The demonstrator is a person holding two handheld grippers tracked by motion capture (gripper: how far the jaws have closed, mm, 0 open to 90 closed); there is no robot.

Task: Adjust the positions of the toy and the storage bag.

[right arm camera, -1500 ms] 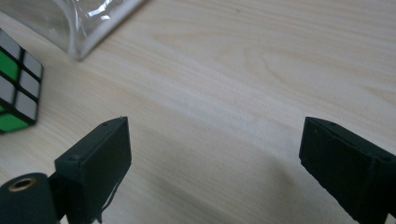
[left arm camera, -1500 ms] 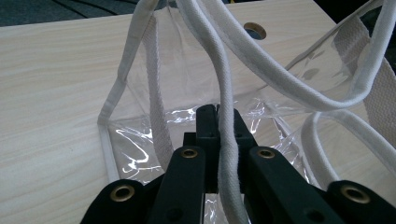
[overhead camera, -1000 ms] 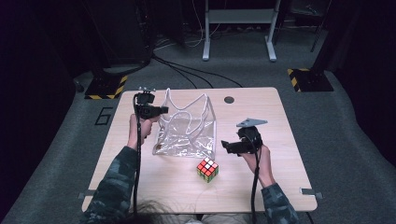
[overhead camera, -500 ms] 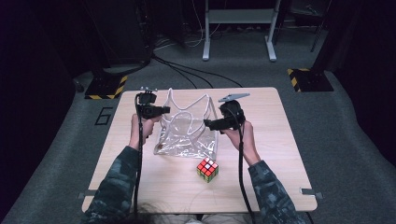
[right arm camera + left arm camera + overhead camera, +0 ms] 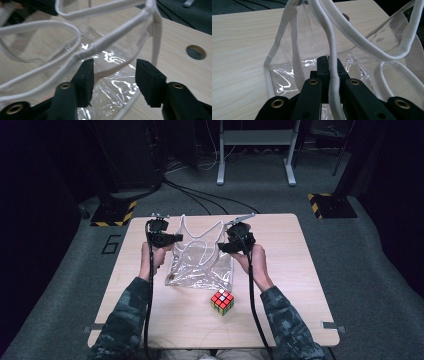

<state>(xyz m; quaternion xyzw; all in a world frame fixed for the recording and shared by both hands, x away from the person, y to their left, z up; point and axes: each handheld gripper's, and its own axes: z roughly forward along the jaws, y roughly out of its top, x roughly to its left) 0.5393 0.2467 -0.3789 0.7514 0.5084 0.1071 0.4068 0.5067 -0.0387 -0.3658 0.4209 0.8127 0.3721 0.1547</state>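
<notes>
1. Clear plastic tote bag (image 5: 200,265) with white webbing handles stood mid-table, nearer the far edge, its mouth held up.
2. Left gripper (image 5: 328,65) had its jaws pinched tight on one white strap (image 5: 332,50) at the bag's left rim.
3. Right gripper (image 5: 113,72) hung at the right rim, jaws wide apart, gripping nothing; the white rim (image 5: 110,40) lay just beyond them.
4. Rubik's cube (image 5: 222,301) sat outside the bag, toward the near edge, apparently not yet packed.
</notes>
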